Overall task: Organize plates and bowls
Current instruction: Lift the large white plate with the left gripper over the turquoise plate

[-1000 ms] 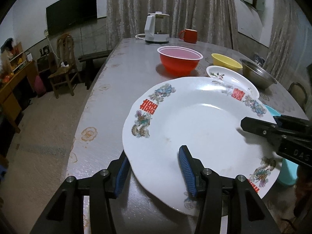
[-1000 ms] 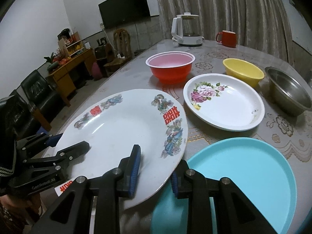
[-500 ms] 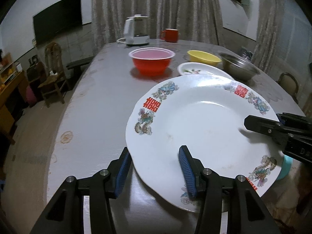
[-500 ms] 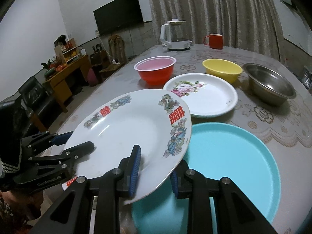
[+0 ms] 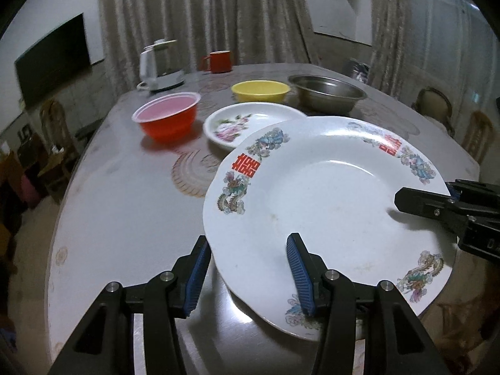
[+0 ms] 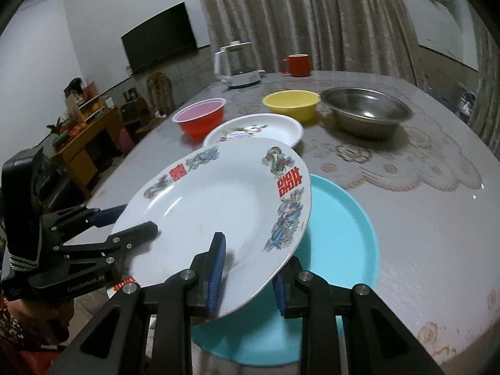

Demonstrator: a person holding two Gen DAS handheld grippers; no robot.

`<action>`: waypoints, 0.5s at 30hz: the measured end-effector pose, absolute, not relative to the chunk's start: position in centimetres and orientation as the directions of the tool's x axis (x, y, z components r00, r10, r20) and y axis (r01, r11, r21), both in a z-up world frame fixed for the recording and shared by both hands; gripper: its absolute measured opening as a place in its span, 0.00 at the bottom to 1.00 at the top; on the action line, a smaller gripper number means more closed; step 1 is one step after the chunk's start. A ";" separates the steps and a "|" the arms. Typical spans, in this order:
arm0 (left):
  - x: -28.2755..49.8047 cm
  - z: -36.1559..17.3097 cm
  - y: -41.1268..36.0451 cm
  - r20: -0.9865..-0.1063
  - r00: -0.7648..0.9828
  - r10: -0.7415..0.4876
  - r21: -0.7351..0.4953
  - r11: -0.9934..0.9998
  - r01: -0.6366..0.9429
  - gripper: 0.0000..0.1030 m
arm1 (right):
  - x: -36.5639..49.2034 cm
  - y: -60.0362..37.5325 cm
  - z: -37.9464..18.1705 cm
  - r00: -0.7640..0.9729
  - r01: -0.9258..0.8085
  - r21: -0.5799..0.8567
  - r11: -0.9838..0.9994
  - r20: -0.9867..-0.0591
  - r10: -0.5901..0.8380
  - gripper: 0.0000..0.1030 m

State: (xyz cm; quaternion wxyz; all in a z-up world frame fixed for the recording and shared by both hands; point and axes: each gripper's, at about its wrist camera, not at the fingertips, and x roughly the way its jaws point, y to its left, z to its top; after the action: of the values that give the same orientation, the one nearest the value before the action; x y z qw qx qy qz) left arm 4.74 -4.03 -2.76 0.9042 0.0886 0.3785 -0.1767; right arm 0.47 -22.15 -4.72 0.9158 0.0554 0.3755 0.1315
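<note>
while straddling the big plate (image 5: 328,206), both fingers (image 5: 297,268) clamped

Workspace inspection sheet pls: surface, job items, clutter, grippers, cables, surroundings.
Surface: patterned table, worn near the edge.
Job's things: dragon plate lifted and tilted above teal plate; floral plate, red bowl, yellow bowl, steel bowl on the table.
Clutter: kettle, red mug.
Grippers: left gripper and right gripper each grip the dragon plate's rim.
Cables: nothing seen.
Surroundings: curtains, wall TV, wooden chair.
</note>
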 end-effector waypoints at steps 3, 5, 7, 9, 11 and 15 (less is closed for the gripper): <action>4.6 -2.9 -5.3 -0.727 0.633 -0.267 0.028 0.909 0.416 0.49 | 0.0 -23.6 -4.9 0.685 -0.164 0.229 0.960 -0.673 0.278 0.26; 4.0 -2.8 -6.6 -0.709 0.653 -0.266 0.075 0.892 0.445 0.48 | -0.3 -24.6 -5.1 0.689 -0.141 0.235 0.962 -0.674 0.266 0.26; 2.5 -2.0 -8.3 -0.670 0.672 -0.316 0.119 0.847 0.518 0.41 | -0.5 -25.1 -5.4 0.690 -0.132 0.232 0.964 -0.677 0.258 0.25; 1.2 -1.6 -10.3 -0.649 0.689 -0.323 0.188 0.809 0.557 0.42 | -0.8 -25.3 -5.5 0.691 -0.140 0.250 0.958 -0.668 0.275 0.25; 0.7 -1.8 -11.4 -0.649 0.690 -0.321 0.221 0.788 0.574 0.42 | -0.7 -25.0 -5.6 0.688 -0.151 0.245 0.958 -0.670 0.280 0.25; 0.7 -2.5 -11.5 -0.689 0.645 -0.330 0.175 0.788 0.590 0.42 | -0.5 -26.1 -7.0 0.664 -0.109 0.303 0.947 -0.686 0.296 0.26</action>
State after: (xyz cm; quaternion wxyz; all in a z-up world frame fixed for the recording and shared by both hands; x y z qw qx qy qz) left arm 0.74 -11.52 -2.50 0.8855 0.1960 0.3316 -0.2598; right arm -0.46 -26.12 -7.03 0.9045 0.1189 0.3941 0.1119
